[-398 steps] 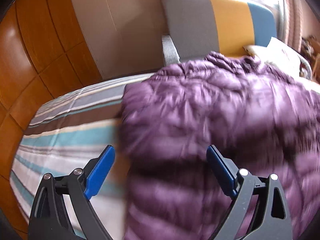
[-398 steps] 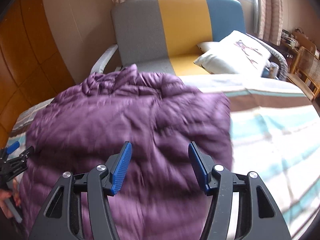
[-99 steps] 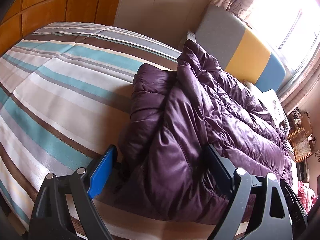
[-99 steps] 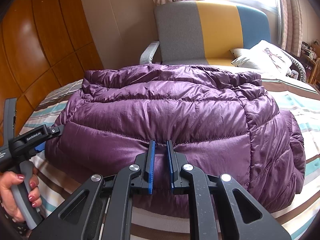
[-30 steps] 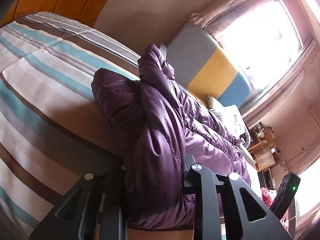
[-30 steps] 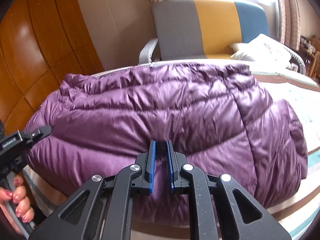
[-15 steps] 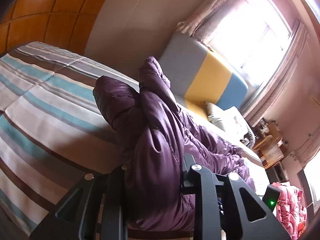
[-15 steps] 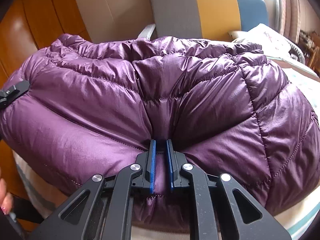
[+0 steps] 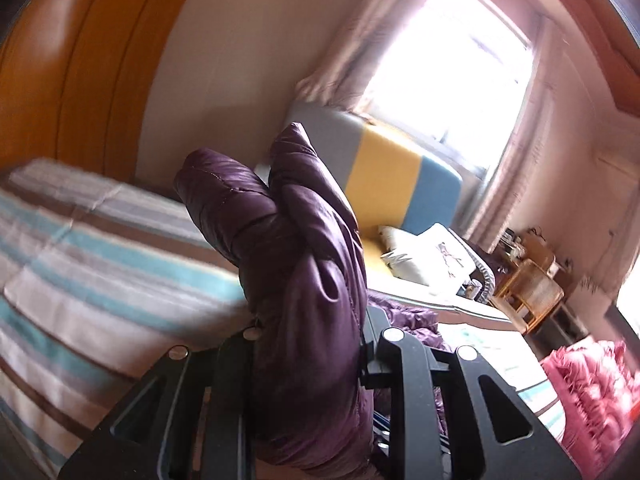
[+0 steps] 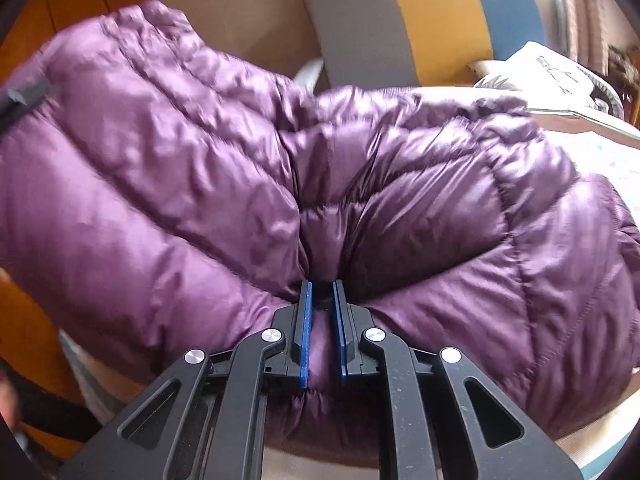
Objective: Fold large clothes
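Your left claw (image 9: 308, 344) is clenched on a thick fold of the one purple down jacket (image 9: 296, 248), and only that view shows the fold rising upright from the fingers, above the striped bed (image 9: 92, 264). It alone also shows the bright window (image 9: 448, 68), a wicker chair (image 9: 528, 292) at far right and a pink quilt (image 9: 592, 392) at near right. Your right claw (image 10: 320, 332) grips the jacket's near edge between its two blue pads (image 10: 306, 336). That view shows the whole bulk: long axis running left to right, the left end lifted higher than the right, which lies on the bed. Both views show one sofa (image 10: 424, 20) banded grey, yellow and blue, with one white cushion (image 10: 548, 72) at its right end.
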